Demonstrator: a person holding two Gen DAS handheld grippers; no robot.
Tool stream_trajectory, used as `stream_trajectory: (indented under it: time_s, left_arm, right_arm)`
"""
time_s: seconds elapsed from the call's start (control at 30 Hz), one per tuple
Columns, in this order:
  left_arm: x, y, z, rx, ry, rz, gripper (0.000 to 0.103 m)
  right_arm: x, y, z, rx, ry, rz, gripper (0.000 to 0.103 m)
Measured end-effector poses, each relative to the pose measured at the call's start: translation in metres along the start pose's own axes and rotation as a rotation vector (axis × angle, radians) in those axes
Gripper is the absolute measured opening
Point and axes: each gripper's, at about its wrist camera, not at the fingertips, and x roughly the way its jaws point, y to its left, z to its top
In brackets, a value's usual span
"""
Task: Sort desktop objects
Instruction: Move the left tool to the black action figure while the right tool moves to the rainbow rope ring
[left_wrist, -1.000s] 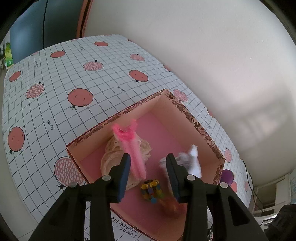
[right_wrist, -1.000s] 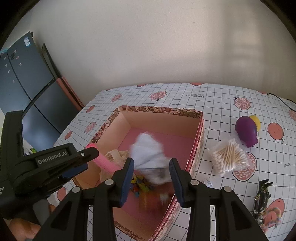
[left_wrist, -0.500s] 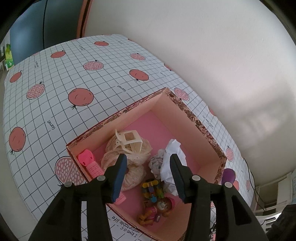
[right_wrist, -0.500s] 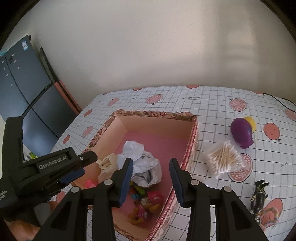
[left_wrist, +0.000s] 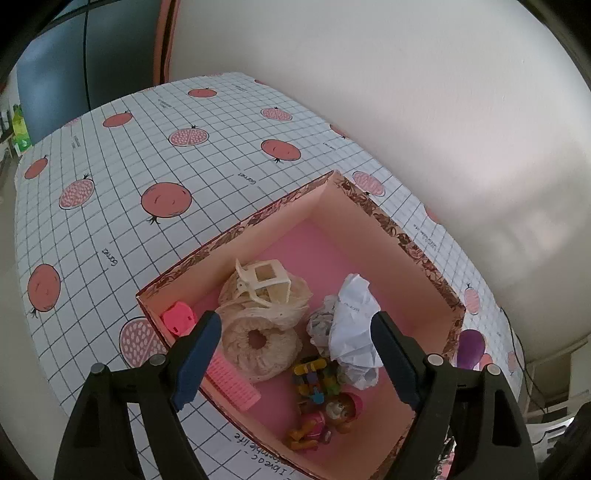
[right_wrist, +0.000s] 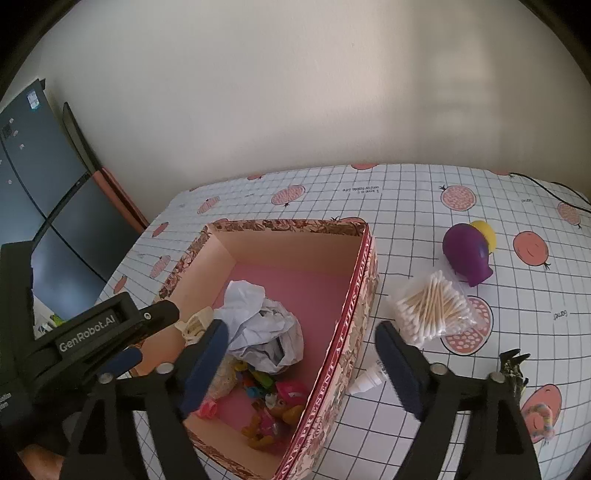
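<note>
One open cardboard box with floral-print rim and pink floor (left_wrist: 369, 206) sits on the tabletop covered in a white grid cloth with pomegranate prints (left_wrist: 147, 147). Inside the box: one crumpled white paper wad (left_wrist: 351, 321), one cream plastic claw hair clip (left_wrist: 264, 282) lying on cream knitted rings (left_wrist: 258, 343), one pink ribbed plastic comb (left_wrist: 231, 380), one cluster of small multicoloured plastic pieces (left_wrist: 314, 376), one small doll figure with pink clothing (left_wrist: 325, 421). On the cloth outside the box: one clear bag of wooden cotton swabs (right_wrist: 432, 310), one glossy purple rounded toy with a yellow part (right_wrist: 467, 253), one small white plastic cap (right_wrist: 369, 380). Left gripper (left_wrist: 295, 358) and right gripper (right_wrist: 301, 363) both tilt downward over the box; jaws of each have just been opening, now spread wide, nothing pressed between them.
</note>
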Motion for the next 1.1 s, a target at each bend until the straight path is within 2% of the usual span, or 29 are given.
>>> stream_trajectory:
  time_s: [0.07, 0.1, 0.13, 0.63, 0.9, 1.1]
  left_arm:
    - [0.000, 0.000, 0.000, 0.002, 0.001, 0.006, 0.091]
    - [0.000, 0.000, -0.001, 0.004, 0.000, 0.009, 0.092]
    - [0.000, 0.000, -0.001, 0.004, -0.004, 0.011, 0.092]
    - [-0.002, -0.003, -0.001, 0.015, -0.027, 0.038, 0.092]
    - [-0.009, -0.017, -0.003, 0.050, -0.055, -0.001, 0.092]
    - [-0.015, -0.045, -0.010, 0.137, -0.069, -0.073, 0.092]
  right_arm:
    - [0.001, -0.001, 0.000, 0.004, 0.001, -0.005, 0.095]
    - [0.001, -0.001, -0.001, 0.007, 0.004, -0.008, 0.100]
    - [0.001, -0.002, -0.001, 0.008, 0.004, -0.009, 0.101]
    - [0.001, -0.009, 0.001, 0.032, 0.009, -0.023, 0.103]
    - [-0.012, -0.023, 0.005, 0.063, -0.024, -0.037, 0.103]
    - [-0.038, -0.054, 0.012, 0.129, -0.082, -0.095, 0.103]
